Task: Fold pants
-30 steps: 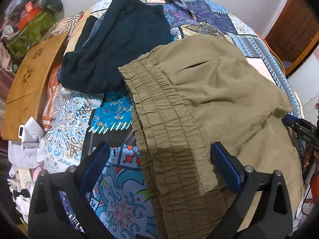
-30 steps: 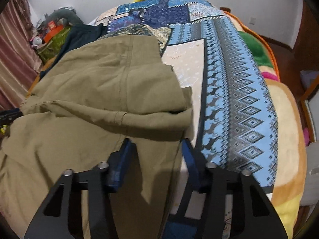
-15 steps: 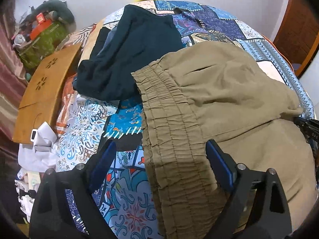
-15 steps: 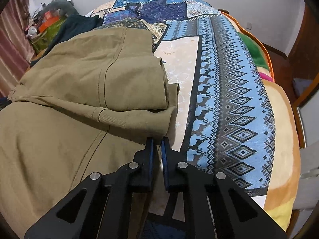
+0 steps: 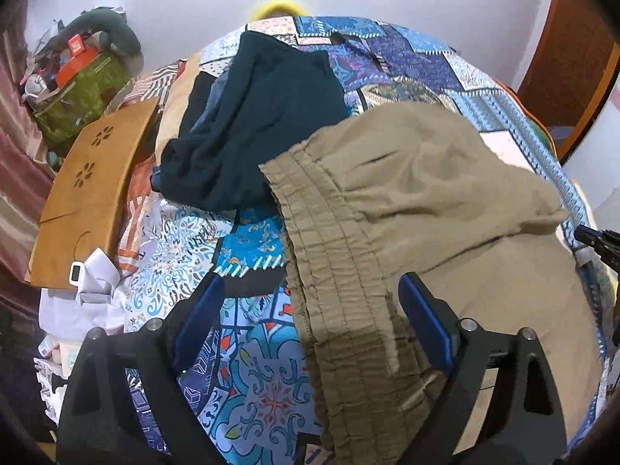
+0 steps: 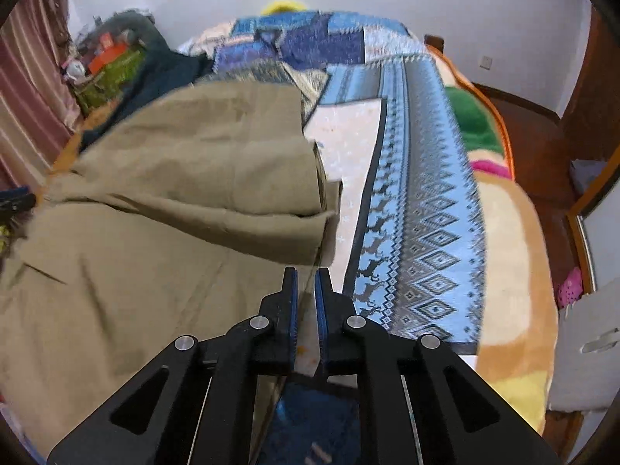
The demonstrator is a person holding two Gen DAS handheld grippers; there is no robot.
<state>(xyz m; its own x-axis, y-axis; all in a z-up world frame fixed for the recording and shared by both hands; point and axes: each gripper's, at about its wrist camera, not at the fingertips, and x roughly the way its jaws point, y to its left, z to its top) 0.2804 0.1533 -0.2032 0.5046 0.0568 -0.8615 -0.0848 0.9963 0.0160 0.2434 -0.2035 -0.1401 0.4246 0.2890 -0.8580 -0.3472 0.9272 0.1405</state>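
Note:
Khaki pants [image 5: 418, 209] lie folded over on the patterned bedspread [image 5: 248, 387]; they also show in the right wrist view [image 6: 186, 193]. My left gripper [image 5: 310, 294] is open, its blue pads either side of the elastic waistband [image 5: 333, 294] and just above it. My right gripper [image 6: 306, 275] is shut on the near right edge of the pants, with a thin strip of cloth between its pads. Its tip shows in the left wrist view [image 5: 596, 238] at the far right.
A dark teal garment [image 5: 255, 124] lies behind the waistband. A wooden lap board [image 5: 89, 193], white cloth [image 5: 89, 290] and a green bag [image 5: 81, 93] are at the left. A blanket [image 6: 507, 255] hangs at the bed's right edge; a wooden door [image 5: 573, 50] stands beyond.
My right gripper closed on the edge of the pants and has drawn back slightly. My left gripper stayed open and shifted a little over the waistband.

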